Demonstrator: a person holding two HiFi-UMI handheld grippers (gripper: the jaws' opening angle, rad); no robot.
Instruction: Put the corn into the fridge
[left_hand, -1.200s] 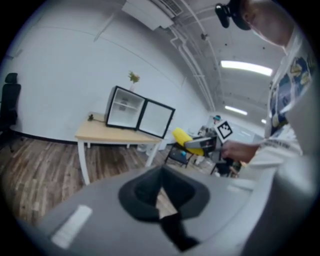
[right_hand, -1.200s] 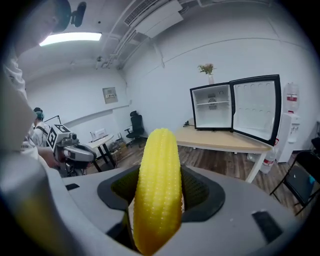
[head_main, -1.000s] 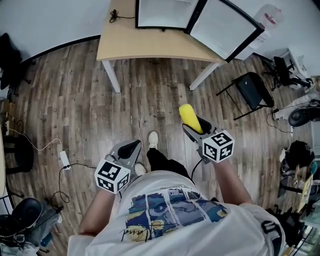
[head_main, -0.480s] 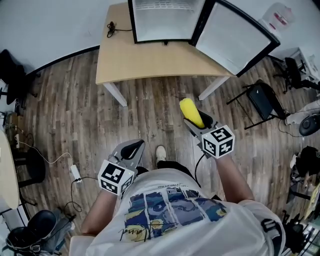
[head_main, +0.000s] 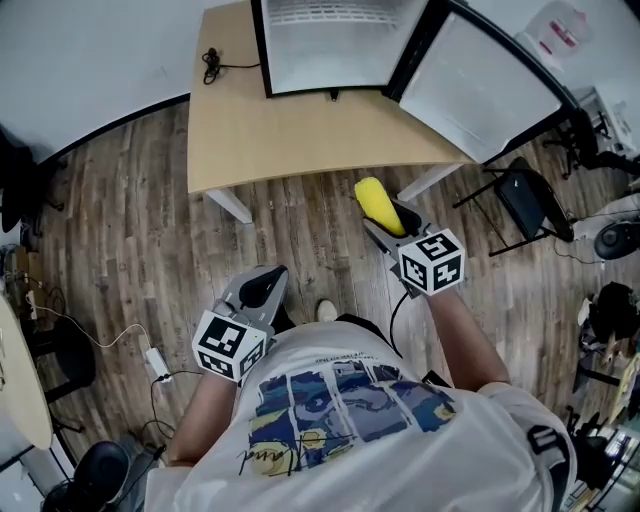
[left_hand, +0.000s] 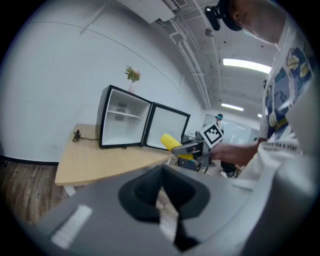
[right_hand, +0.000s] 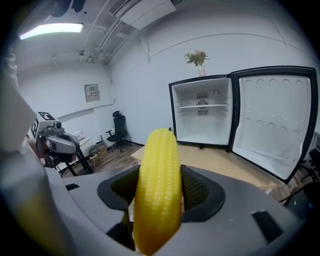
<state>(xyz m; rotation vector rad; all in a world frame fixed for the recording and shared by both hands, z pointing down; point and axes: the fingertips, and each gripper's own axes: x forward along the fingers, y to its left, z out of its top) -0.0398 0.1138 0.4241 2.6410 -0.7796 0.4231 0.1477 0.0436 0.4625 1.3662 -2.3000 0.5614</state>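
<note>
A yellow corn cob (head_main: 378, 205) (right_hand: 157, 185) is clamped in my right gripper (head_main: 392, 222), which is shut on it and held just off the front edge of the wooden table (head_main: 250, 130). The cob points toward the small black fridge (head_main: 335, 45) (right_hand: 202, 112) on that table; its door (head_main: 485, 85) (right_hand: 272, 122) stands swung wide to the right and the white inside shows a shelf. My left gripper (head_main: 262, 290) hangs lower left over the floor, shut with nothing in it. In the left gripper view the corn (left_hand: 171, 142) and fridge (left_hand: 122, 117) lie ahead.
A black cable (head_main: 212, 62) lies on the table's back left corner. A folding chair (head_main: 520, 195) stands right of the table, under the open door. More chairs and bags crowd the right edge (head_main: 610, 300); a power strip and cords (head_main: 158, 360) lie on the wood floor at left.
The person has stepped closer to the table and fridge. The right gripper with the corn now reaches the table's front edge; the left gripper has come along at the same low height.
</note>
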